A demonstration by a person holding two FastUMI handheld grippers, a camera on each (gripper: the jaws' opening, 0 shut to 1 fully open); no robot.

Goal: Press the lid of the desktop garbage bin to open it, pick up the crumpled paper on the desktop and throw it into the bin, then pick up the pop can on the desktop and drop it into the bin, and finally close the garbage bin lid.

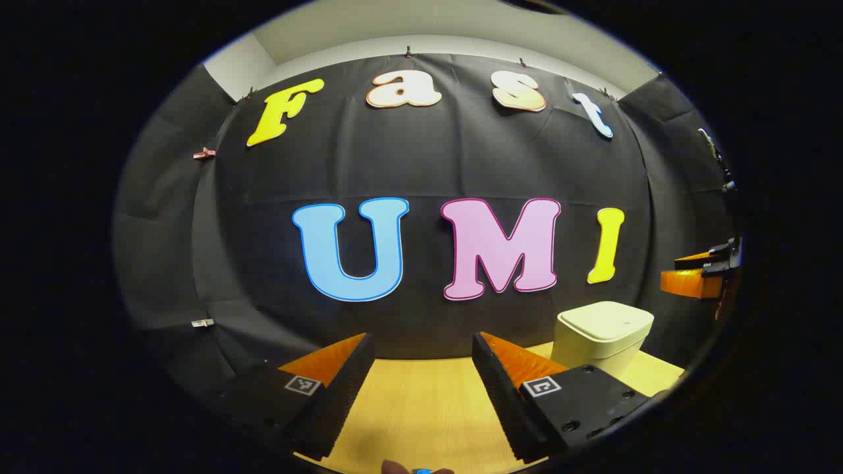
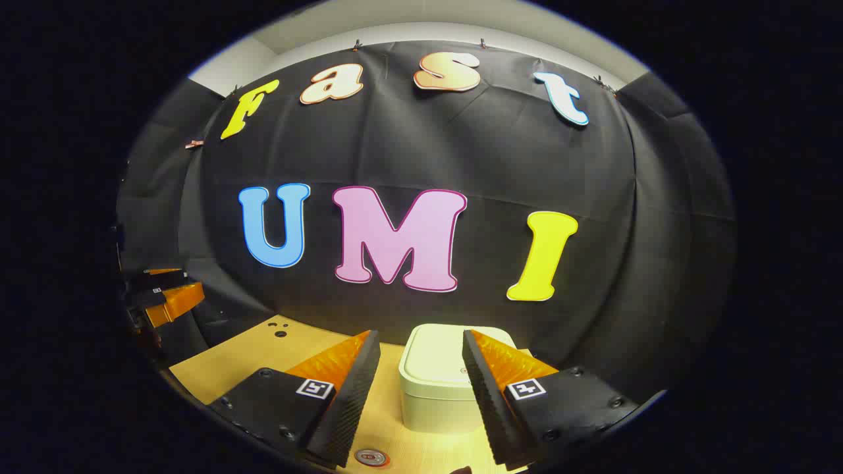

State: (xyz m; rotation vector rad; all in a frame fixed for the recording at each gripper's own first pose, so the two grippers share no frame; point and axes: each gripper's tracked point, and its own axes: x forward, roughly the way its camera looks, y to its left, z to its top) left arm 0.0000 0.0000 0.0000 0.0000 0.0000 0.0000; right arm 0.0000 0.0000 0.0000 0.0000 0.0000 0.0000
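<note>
Nearest the right gripper [image 2: 421,395], at the bottom edge of its view: the top of a pop can [image 2: 371,457], upright on the desk [image 2: 237,368]. Jaws apart, empty, aimed at the garbage bin [image 2: 435,395] with lid [image 2: 438,359] closed. Left gripper [image 1: 421,401] likewise spread, holding nothing, bin off to its right. Judging by that: nothing done yet; lid press, paper, can and closing all remaining. Pale wooden desk, black cloth wall behind, white ceiling above.

Between the right jaws sits a pale cream bin [image 2: 438,382] on a yellow wood-grain counter [image 2: 263,349].
</note>
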